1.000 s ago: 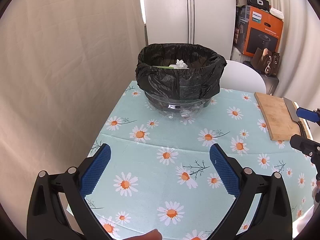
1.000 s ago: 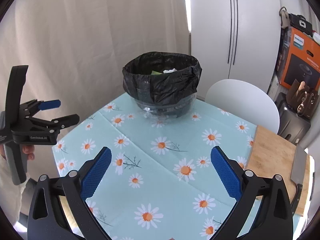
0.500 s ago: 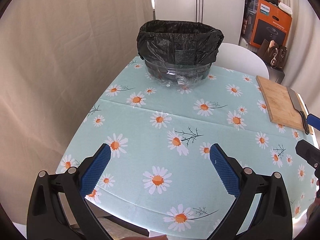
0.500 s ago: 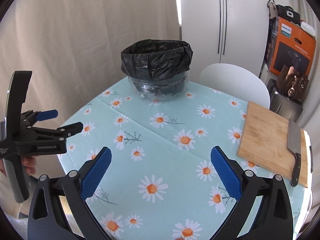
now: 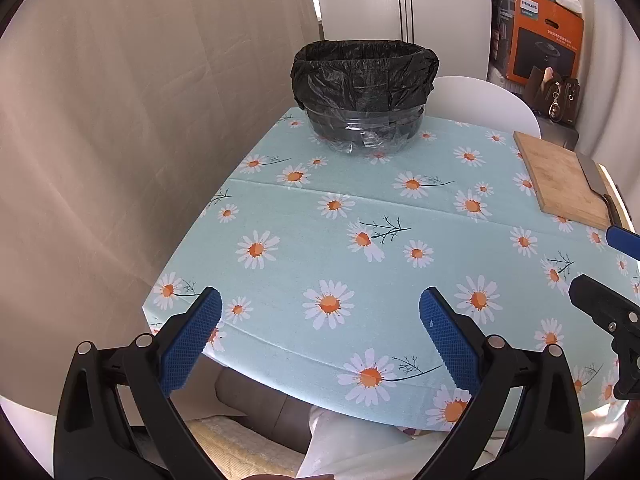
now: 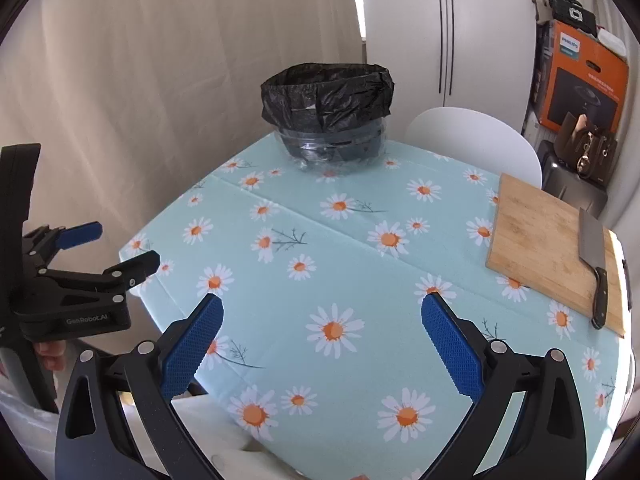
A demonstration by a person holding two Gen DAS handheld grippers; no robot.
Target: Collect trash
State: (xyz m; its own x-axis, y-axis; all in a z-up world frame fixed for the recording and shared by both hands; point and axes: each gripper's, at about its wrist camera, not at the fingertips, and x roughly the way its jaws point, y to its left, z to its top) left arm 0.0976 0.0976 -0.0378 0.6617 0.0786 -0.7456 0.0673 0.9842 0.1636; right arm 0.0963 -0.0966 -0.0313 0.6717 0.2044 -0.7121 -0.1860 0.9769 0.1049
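A table [image 5: 304, 240] under a pale blue daisy-print cloth fills most of both wrist views, with a beige curtain [image 5: 120, 120] hanging along its left side from about 8 to 11 o'clock. Behind the table at 12 to 1 o'clock stands a white cabinet [image 6: 440, 20], and a white chair [image 6: 472, 136] sits at the far edge toward 1 o'clock. The trash bin [image 5: 364, 96], lined with a black bag folded over its rim, stands on the far part of the table at 12 o'clock in both views; its inside cannot be seen from here. An orange appliance box [image 6: 580, 80] sits in the room's corner at 2 o'clock, with a brown handbag [image 6: 588, 152] just in front of it. A wooden cutting board [image 6: 552, 248] lies on the table at 3 o'clock in the right wrist view, and a cleaver [image 6: 594, 252] rests on the board near its right edge, handle toward the camera. The left gripper [image 5: 320, 336] hangs over the near edge of the table, its blue-padded jaws spread wide with nothing between them. The right gripper [image 6: 322, 340] hovers over the cloth nearer the middle, jaws likewise wide apart and holding nothing.
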